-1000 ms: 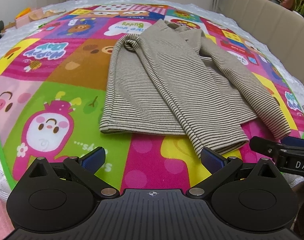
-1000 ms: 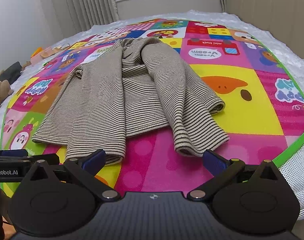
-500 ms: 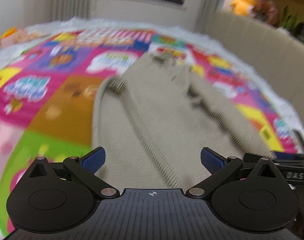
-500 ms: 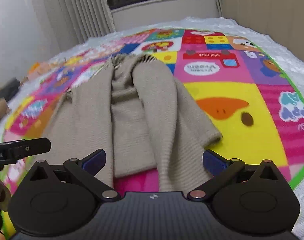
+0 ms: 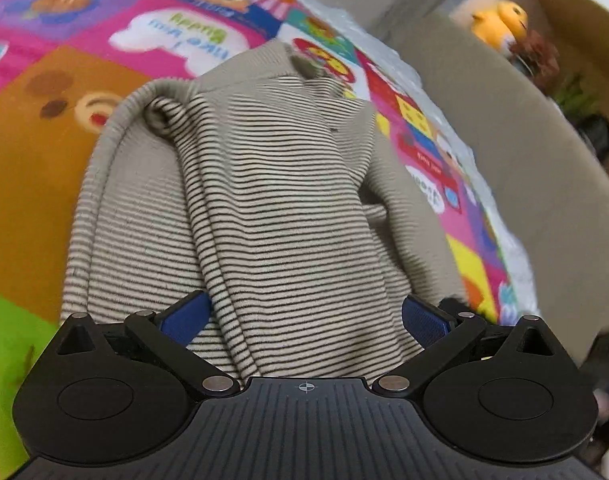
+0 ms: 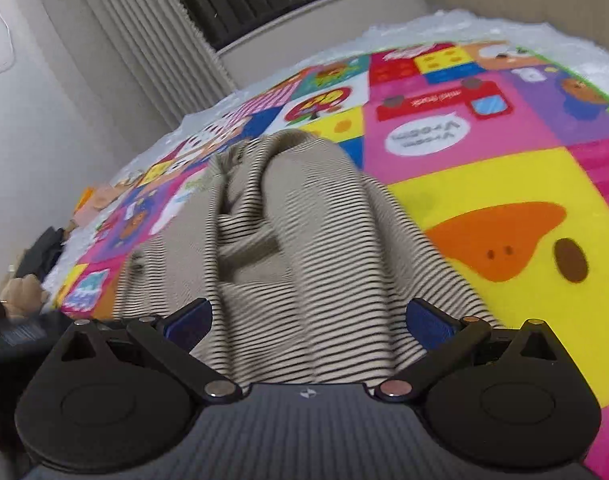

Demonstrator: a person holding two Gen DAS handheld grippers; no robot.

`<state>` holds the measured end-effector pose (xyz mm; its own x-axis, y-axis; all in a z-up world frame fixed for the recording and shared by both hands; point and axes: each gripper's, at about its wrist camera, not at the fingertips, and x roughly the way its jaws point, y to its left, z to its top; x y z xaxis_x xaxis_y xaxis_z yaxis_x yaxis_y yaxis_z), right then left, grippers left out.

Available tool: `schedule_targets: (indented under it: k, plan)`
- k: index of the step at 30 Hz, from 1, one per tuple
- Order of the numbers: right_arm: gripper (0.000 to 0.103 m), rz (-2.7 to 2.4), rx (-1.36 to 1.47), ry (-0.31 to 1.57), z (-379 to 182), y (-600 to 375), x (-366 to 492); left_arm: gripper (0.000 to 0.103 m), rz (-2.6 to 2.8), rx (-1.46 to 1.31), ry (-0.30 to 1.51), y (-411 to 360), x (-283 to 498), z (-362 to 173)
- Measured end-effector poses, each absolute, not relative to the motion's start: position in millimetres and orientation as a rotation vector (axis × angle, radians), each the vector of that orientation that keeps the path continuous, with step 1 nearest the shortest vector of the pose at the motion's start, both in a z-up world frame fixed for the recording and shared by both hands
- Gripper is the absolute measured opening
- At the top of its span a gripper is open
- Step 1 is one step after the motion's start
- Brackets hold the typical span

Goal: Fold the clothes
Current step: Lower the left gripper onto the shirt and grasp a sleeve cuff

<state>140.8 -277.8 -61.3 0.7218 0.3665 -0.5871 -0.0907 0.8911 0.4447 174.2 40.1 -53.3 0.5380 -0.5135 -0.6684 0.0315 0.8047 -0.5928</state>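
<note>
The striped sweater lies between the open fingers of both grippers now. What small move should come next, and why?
Probably close both grippers on the near hem. The striped sweater already fills the gap of the open left gripper and the open right gripper, so a grip would allow folding it away over the play mat.

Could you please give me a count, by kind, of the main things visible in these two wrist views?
Striped sweater: 1
Play mat: 1
Grippers: 2, left and right, both open
Yellow plush toy: 1
Total: 5

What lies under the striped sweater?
The striped sweater rests on a colourful play mat, visible all around it. Mat panels directly beneath are covered, so anything else underneath cannot be seen.
</note>
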Motion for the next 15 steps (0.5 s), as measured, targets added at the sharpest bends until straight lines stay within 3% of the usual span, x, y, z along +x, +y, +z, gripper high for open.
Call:
schedule_targets:
  k: [6, 7, 10, 12, 13, 14, 15]
  plan:
    - [0.103, 0.273, 0.451, 0.664, -69, -284, 137, 0.103, -0.363, -0.572, 0.973, 38, 186, -54]
    - [0.103, 0.275, 0.448, 0.656, -69, -284, 136, 0.098, -0.368, -0.531, 0.958, 33, 186, -52]
    - [0.103, 0.280, 0.449, 0.649, -69, -285, 135, 0.047, -0.303, -0.291, 0.874, 9, 180, -50]
    - [0.103, 0.287, 0.456, 0.648, -69, -286, 134, 0.036, -0.289, -0.257, 0.847, 4, 179, -50]
    - [0.103, 0.291, 0.459, 0.647, -69, -287, 134, 0.019, -0.285, -0.257, 0.842, 5, 180, -49]
    - [0.103, 0.294, 0.457, 0.648, -69, -287, 134, 0.011, -0.287, -0.267, 0.839, 9, 182, -46]
    - [0.103, 0.297, 0.456, 0.649, -68, -287, 134, 0.010, -0.298, -0.296, 0.830, 16, 186, -40]
